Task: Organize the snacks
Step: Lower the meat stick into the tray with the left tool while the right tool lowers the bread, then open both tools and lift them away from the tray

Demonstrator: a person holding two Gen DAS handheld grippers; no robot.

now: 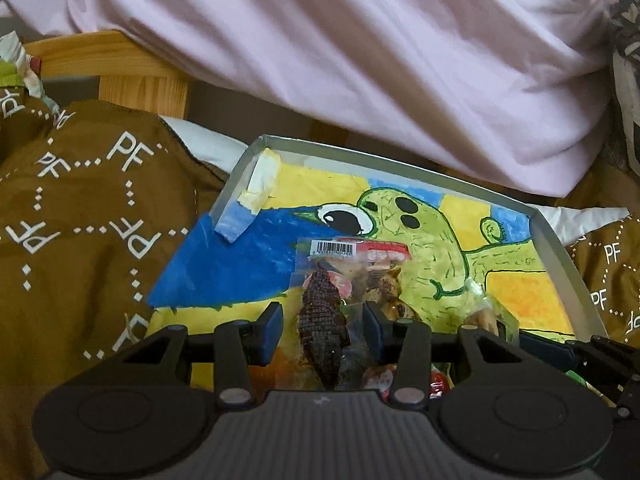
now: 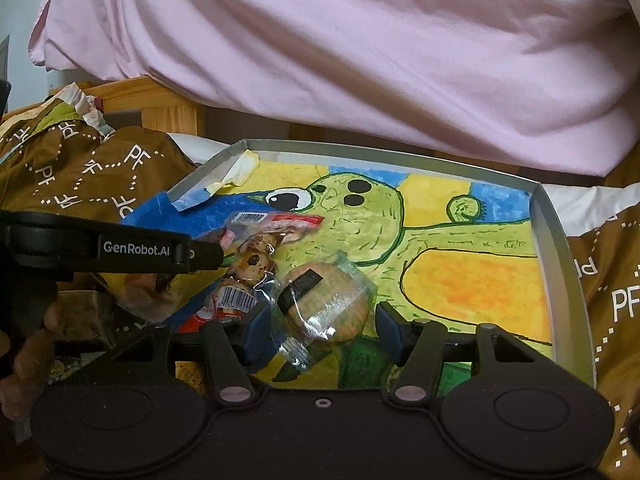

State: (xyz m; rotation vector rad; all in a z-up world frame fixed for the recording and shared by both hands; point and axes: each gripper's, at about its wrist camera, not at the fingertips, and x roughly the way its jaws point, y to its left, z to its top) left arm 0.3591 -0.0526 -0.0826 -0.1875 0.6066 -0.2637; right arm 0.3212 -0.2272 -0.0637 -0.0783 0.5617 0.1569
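Both jaws released; only right wrist view shows round wrapped bun (image 2: 326, 306) between them

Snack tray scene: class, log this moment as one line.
left tool: open, straddling dark snack packet | right tool: open, around round bun packet | both packets in painted tray

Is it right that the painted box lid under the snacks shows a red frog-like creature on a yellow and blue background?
Not quite. The creature painted in the box lid is green, not red; the right wrist view shows it clearly. The background is yellow and blue, and the snacks do lie on it.
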